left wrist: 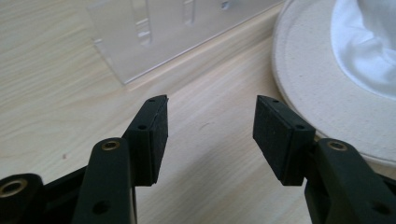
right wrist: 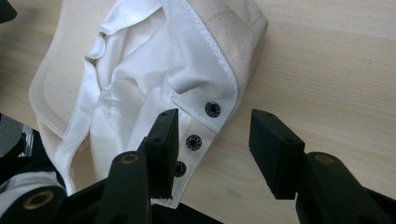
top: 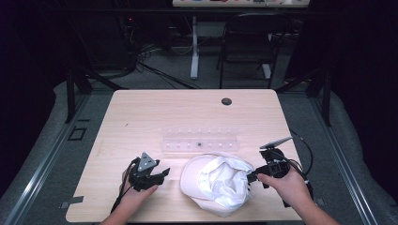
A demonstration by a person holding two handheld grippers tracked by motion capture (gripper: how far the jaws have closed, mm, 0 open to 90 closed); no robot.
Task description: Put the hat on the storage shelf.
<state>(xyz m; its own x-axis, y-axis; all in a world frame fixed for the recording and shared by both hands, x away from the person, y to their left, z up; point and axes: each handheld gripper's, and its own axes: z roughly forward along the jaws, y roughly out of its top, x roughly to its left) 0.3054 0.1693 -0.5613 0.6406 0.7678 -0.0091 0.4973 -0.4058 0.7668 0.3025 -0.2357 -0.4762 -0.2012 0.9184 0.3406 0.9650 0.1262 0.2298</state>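
Right gripper (right wrist: 210,149) hovers wide open over the cap's (top: 218,183) snap strap (right wrist: 196,140), left gripper (left wrist: 210,135) open beside the brim (left wrist: 308,93); next, probably pinch that strap.

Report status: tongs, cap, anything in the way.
Both tongs open: left tongs over bare table, right tongs at the cap's snap strap. Cap upside down. Clear rack behind, apart.

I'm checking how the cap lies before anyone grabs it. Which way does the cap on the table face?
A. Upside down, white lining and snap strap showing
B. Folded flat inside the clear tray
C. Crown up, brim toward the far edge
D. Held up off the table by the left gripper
A: the cap lies inside-up on the table, its white lining open and the strap's dark snaps exposed.
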